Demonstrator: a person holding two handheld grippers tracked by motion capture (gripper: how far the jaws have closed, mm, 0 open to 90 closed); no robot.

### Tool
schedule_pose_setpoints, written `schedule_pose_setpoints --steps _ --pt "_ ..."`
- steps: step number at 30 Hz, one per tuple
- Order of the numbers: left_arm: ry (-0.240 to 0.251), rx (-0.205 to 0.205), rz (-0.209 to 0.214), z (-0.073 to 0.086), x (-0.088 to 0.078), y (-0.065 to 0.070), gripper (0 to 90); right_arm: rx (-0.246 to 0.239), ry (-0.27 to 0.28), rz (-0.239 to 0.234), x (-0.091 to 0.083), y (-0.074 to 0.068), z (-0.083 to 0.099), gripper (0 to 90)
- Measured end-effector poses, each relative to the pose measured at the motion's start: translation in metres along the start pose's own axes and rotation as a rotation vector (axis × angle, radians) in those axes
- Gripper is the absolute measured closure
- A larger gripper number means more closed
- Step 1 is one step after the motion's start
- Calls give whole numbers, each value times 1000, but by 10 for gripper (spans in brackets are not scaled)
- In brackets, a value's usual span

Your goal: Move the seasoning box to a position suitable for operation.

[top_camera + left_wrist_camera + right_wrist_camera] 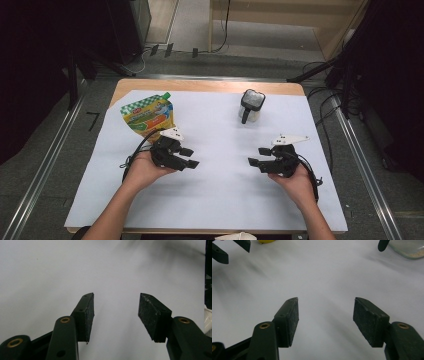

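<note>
Two things wait at the far side: pouch (pixel 148 114) left, jar (pixel 251 106) right. We hold left gripper (pixel 189 158) and right gripper (pixel 258 156) spread, empty, over white sheet (pixel 215 150). Likely start; a reach comes next.

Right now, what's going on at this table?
A person holds a hand-held gripper in each hand over a white sheet on the table. The left hand-held gripper and right hand-held gripper are both open and grip nothing. A yellow-green spouted pouch and a small lidded jar sit untouched farther back.
</note>
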State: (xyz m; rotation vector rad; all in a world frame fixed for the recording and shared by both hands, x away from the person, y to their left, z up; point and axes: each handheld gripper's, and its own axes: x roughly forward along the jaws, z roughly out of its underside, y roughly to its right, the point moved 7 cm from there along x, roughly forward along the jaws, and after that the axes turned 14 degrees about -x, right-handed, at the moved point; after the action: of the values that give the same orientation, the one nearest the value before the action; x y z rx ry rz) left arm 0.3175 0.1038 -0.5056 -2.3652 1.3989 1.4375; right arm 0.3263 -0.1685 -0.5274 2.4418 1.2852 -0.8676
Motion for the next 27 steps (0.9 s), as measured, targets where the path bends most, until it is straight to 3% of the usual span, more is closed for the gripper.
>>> schedule_pose_setpoints --steps 4,8,10,18,24,27 --pt "-5 1 -2 0 1 1 469 -14 -3 9 -1 1 0 400" --pt "-24 -39 6 1 1 1 477 -37 -5 12 -2 0 1 418" --pt "-23 -39 7 1 1 0 477 -38 -9 7 -2 -1 1 424" --pt "7 -17 7 -1 -1 1 462 -32 -7 15 -3 -1 1 424" --pt "18 3 -15 -2 -5 1 435 -24 -6 -10 0 0 2 477" --pt "37 1 -9 -5 -8 1 429 1 -3 -6 0 6 0 486"
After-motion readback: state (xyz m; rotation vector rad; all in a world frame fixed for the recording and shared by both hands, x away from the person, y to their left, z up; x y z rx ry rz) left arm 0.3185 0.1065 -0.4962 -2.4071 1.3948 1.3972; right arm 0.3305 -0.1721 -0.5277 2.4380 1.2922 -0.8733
